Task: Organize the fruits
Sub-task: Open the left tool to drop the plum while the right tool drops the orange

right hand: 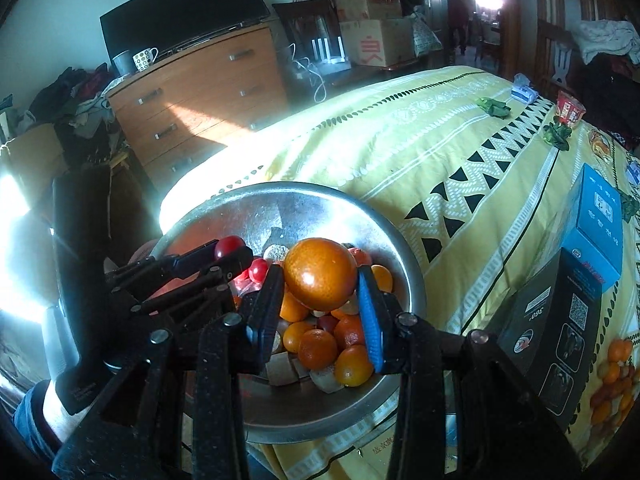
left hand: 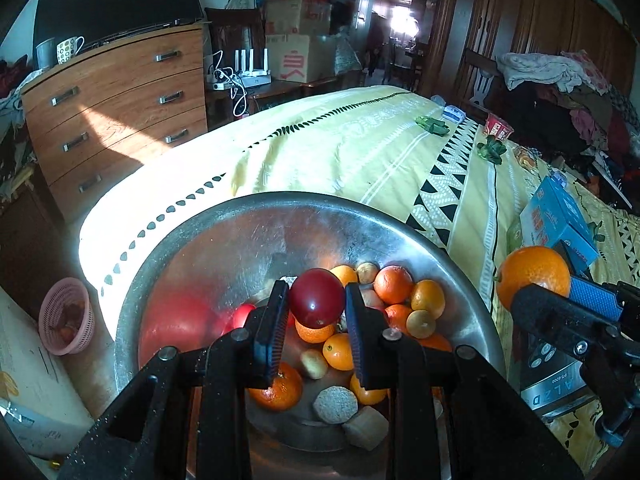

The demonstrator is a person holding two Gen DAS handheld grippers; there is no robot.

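Left gripper (left hand: 316, 300) clamps tomato (left hand: 317, 298); right gripper (right hand: 320, 276) clamps orange (right hand: 320, 274).

A lived-in home bedroom: a bed (left hand: 360, 148) under a yellow patterned cover fills the middle. A wooden dresser (left hand: 116, 108) with 4 drawers carries 2 mugs (left hand: 60, 50) and a dark TV (left hand: 116, 4). Stacked cardboard boxes (left hand: 298, 40) and heaped clothes (left hand: 560, 92) crowd the walls.

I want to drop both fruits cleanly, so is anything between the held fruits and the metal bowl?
Nothing visible blocks either drop. The left tool holds a red fruit over the metal bowl, and the right tool holds an orange above it. Only fruit already piled inside lies beneath.
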